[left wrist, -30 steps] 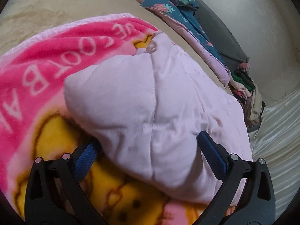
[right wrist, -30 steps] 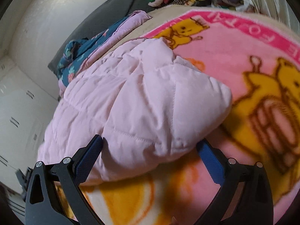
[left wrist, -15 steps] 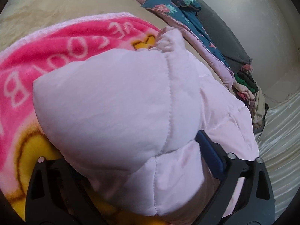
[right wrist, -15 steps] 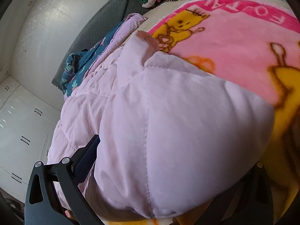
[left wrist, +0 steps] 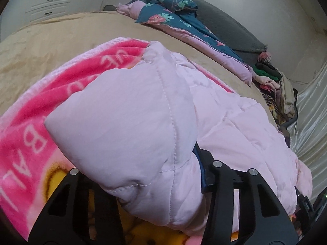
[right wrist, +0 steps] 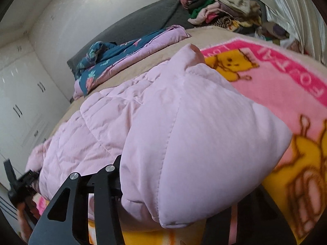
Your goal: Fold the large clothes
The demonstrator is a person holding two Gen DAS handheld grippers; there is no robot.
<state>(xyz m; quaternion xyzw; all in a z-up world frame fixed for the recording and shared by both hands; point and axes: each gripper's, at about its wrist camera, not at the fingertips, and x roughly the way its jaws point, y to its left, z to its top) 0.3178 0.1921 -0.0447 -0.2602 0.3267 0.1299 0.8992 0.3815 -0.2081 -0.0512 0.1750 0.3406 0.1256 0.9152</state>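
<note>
**Both grippers clamped on the pink jacket**

A bed fills the room, covered by a tan bedspread with a bright pink cartoon blanket laid over it. A blue floral quilt and a heap of clothes sit along the far edge, near white cupboards.

The puffy pink jacket lies on the blanket. The left gripper has just closed on one bunched corner, the right gripper on the other; padding bulges between each pair of jaws and hides most of the fingers.
</note>
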